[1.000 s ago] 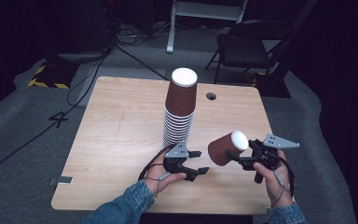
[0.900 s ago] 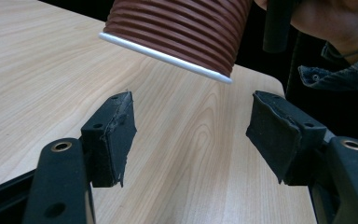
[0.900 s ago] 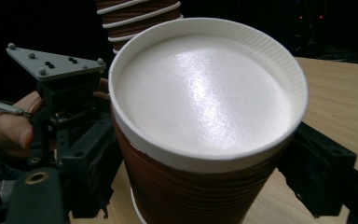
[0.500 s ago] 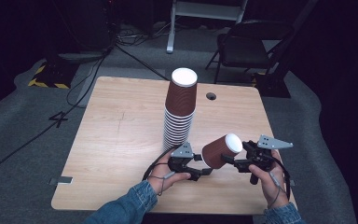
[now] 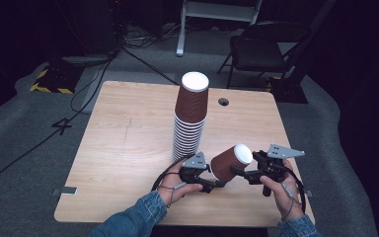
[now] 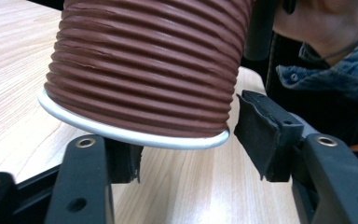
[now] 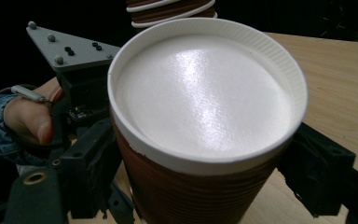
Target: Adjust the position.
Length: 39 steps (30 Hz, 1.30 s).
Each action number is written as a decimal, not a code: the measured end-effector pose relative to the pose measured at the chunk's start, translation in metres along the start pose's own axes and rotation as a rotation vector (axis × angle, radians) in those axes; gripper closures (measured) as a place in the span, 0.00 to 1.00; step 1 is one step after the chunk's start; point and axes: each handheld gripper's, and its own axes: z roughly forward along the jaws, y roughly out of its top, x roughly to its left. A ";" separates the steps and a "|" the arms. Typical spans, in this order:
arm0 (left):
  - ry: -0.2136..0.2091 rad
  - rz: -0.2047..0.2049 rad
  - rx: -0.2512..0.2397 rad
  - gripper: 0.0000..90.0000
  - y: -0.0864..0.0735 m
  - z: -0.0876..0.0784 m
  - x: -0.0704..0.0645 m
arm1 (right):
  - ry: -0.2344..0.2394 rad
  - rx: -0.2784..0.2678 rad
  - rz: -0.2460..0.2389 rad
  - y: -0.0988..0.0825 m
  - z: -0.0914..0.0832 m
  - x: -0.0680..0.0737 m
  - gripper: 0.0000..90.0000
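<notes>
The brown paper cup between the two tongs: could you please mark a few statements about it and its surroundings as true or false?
1. The right tongs hold the single brown cup tilted above the table. True.
2. The left tongs are at the cup's rim end. True.
3. The single cup is green. False: it is brown with a white base.
4. The tall cup stack lies on its side. False: it stands upright.
5. The left tongs' pads already squeeze the cup. False: there is a gap beside the rim.
</notes>
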 end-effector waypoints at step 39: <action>-0.083 0.064 -0.017 0.91 0.004 -0.008 -0.008 | 0.045 0.071 0.072 0.000 0.001 -0.001 0.18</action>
